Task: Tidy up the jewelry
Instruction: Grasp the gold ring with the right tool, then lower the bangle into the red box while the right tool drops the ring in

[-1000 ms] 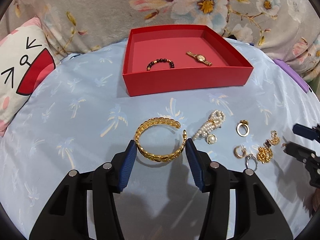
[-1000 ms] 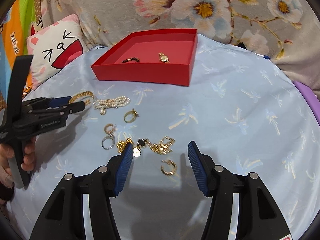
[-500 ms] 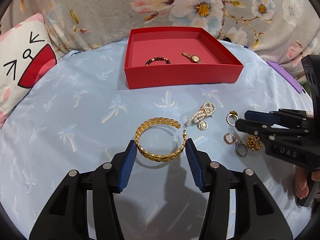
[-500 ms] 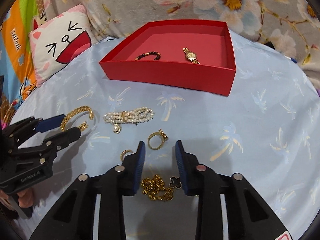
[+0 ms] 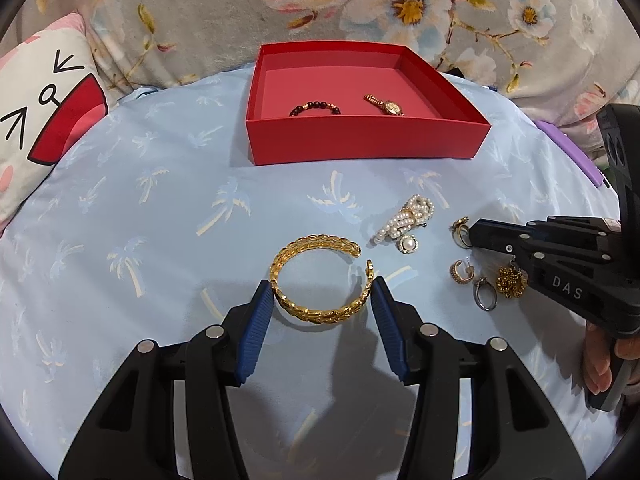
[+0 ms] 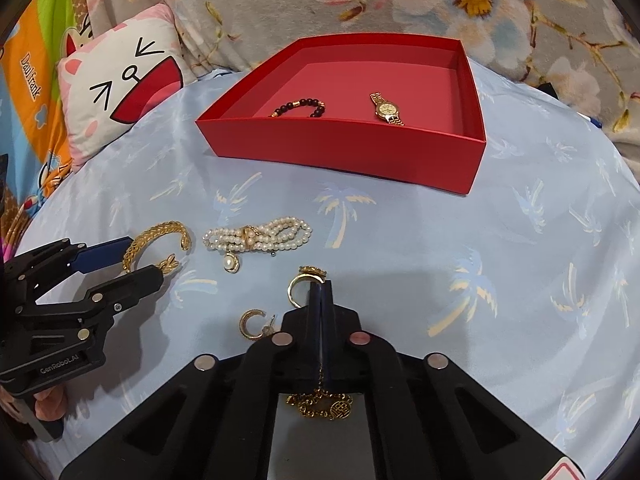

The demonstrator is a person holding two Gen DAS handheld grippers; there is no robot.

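A red box (image 5: 360,142) at the back holds a dark bead bracelet (image 5: 316,108) and a gold watch (image 5: 386,106). My left gripper (image 5: 322,298) is open, its blue pads on either side of a gold cuff bracelet (image 5: 320,284) lying on the blue cloth. My right gripper (image 6: 320,292) is shut on a gold chain (image 6: 320,406) that hangs below its fingers, with its tips over a gold ring (image 6: 304,280). A pearl bracelet (image 6: 256,238), a gold hoop earring (image 6: 252,322) and a silver ring (image 5: 484,300) lie on the cloth.
A cat-face pillow (image 5: 40,112) lies at the left and floral cushions (image 5: 400,4) stand behind the box. A purple item (image 5: 568,152) sits at the right edge. The blue cloth (image 5: 140,220) with palm prints covers the rounded surface.
My right gripper has moved forward over the small jewelry and closed its fingers on the gold chain. My left gripper has stayed open around the gold cuff.
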